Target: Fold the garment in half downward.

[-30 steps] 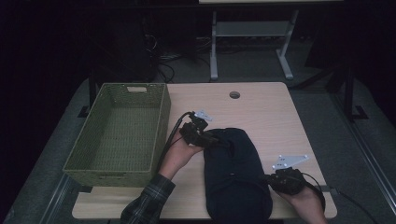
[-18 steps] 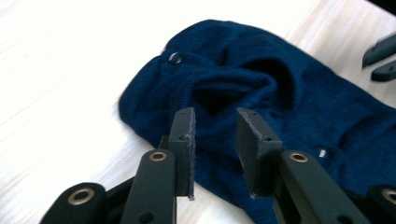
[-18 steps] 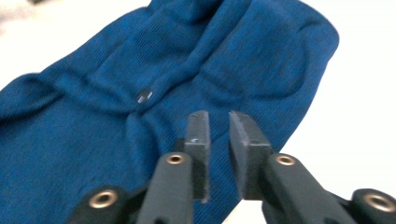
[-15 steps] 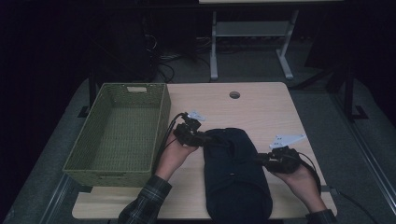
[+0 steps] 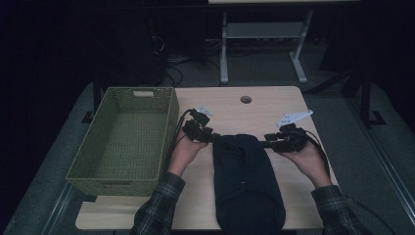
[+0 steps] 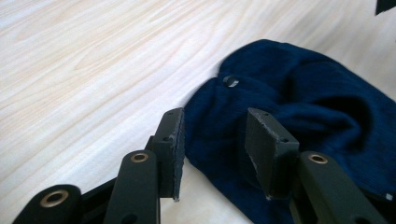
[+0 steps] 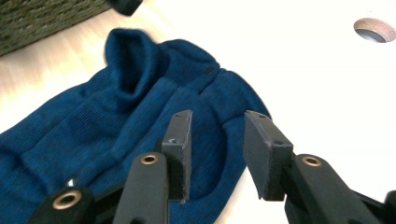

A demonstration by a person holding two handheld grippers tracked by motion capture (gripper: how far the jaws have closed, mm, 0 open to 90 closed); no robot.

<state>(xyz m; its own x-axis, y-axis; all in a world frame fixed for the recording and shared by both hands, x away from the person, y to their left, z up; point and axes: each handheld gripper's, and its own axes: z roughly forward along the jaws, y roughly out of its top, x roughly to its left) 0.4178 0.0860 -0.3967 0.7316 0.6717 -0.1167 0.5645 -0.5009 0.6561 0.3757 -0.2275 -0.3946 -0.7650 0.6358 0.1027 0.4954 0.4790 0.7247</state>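
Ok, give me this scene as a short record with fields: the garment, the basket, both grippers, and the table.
garment: dark blue knitted garment, folded lengthwise on the table
basket: green woven rectangular basket, left of the garment
left gripper: at the garment's top left edge, jaws just opening, pads astride the cloth without pressing
right gripper: at the top right edge, jaws just opening, nothing gripped
table: light wooden tabletop, round cable hole
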